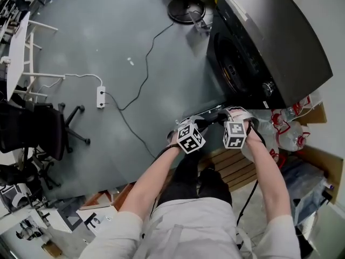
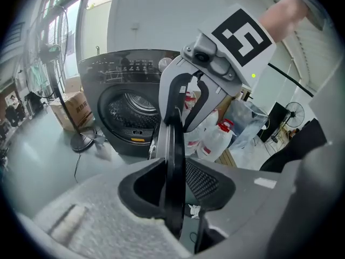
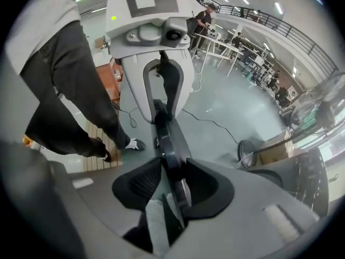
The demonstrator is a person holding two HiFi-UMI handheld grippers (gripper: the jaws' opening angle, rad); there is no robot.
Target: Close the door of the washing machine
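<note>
Washing machine (image 1: pixel 269 42), dark and front-loading, fills the head view at 1 o'clock, its drum mouth uncovered and facing about 8 o'clock. Its door (image 2: pixel 173 161) stands swung out toward 6 o'clock and shows edge-on in both gripper views, so the closing is not yet done. Left hand-held gripper (image 2: pixel 175 193) and right hand-held gripper (image 3: pixel 172 190) meet the rim from opposite sides. Each has its jaws wide and straddling the edge, with the pads not clamped on it. To do this well, I judge, push the rim with a flat jaw toward 12 o'clock along the hinge's arc, keep both tools level, and press until the latch seats
</note>
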